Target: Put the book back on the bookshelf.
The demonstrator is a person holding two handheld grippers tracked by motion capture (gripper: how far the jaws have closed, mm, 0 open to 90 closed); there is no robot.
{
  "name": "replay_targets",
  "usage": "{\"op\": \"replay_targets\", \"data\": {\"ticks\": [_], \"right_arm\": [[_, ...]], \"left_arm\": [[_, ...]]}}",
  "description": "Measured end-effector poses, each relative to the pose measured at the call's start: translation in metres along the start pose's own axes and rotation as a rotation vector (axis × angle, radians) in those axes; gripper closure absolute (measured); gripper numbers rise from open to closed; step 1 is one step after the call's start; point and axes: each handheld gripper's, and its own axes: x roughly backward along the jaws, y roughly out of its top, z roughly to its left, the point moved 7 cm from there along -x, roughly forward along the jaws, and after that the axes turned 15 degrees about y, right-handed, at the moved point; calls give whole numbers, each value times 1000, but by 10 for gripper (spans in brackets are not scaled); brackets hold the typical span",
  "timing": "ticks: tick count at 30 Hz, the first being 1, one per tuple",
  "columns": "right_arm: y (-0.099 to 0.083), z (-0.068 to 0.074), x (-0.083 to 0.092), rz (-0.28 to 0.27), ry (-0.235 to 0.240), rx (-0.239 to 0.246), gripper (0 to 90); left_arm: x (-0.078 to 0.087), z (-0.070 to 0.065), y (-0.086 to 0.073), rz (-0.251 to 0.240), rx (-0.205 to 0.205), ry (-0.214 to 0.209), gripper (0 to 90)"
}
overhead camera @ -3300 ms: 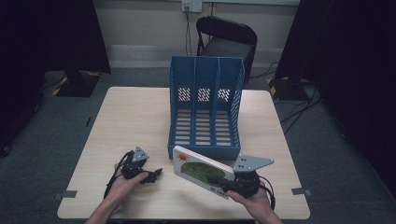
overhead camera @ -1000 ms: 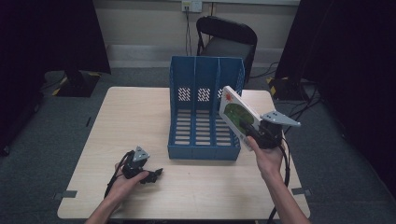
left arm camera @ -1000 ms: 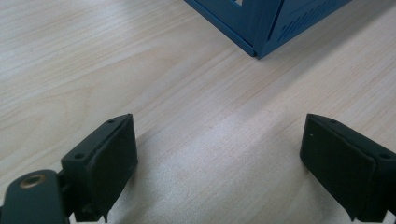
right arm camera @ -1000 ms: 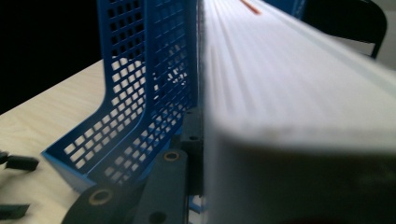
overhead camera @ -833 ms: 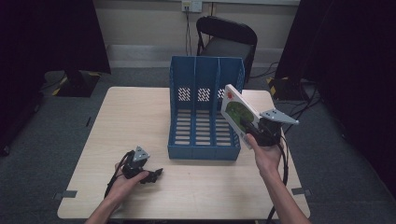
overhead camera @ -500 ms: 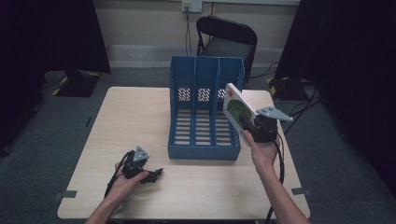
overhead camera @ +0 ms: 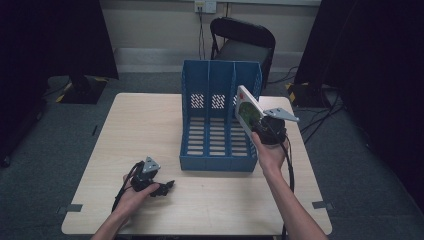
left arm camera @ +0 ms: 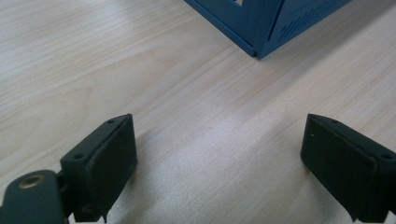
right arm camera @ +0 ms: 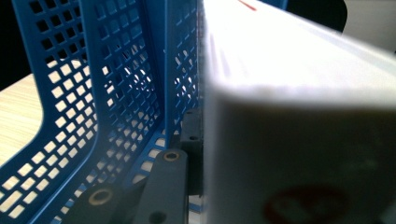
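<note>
A white book (overhead camera: 246, 111) with a green picture on its cover is held tilted on edge at the right side of the blue three-slot file rack (overhead camera: 220, 120). My right gripper (overhead camera: 260, 127) is shut on its lower end. In the right gripper view the book (right arm camera: 299, 116) looms close beside the rack's perforated wall (right arm camera: 107, 93), and one black finger (right arm camera: 191, 135) presses against it. My left gripper (overhead camera: 167, 186) rests on the table at the front left. Its jaws (left arm camera: 219, 163) stand open with bare wood between them.
The rack stands mid-table on the light wooden table (overhead camera: 140, 130), and its front corner (left arm camera: 266, 23) shows in the left gripper view. A black chair (overhead camera: 242, 42) stands behind the table. Cables trail from both grippers.
The right gripper has lifted the book from the table's front, stood it up and carried it left and back toward the rack's right slot. The left gripper has stayed put.
</note>
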Motion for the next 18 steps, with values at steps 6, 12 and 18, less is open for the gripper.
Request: {"op": "replay_targets", "data": {"ticks": [6, 12, 18], "right_arm": [[-3, -8, -12, 8, -24, -23, 767], [-10, -10, -24, 29, -22, -27, 767], [-14, -9, -37, 35, -25, -27, 766]], "left_arm": [[0, 0, 0, 1, -1, 1, 100], [0, 0, 0, 1, -1, 1, 100], [0, 0, 0, 1, -1, 1, 100]]}}
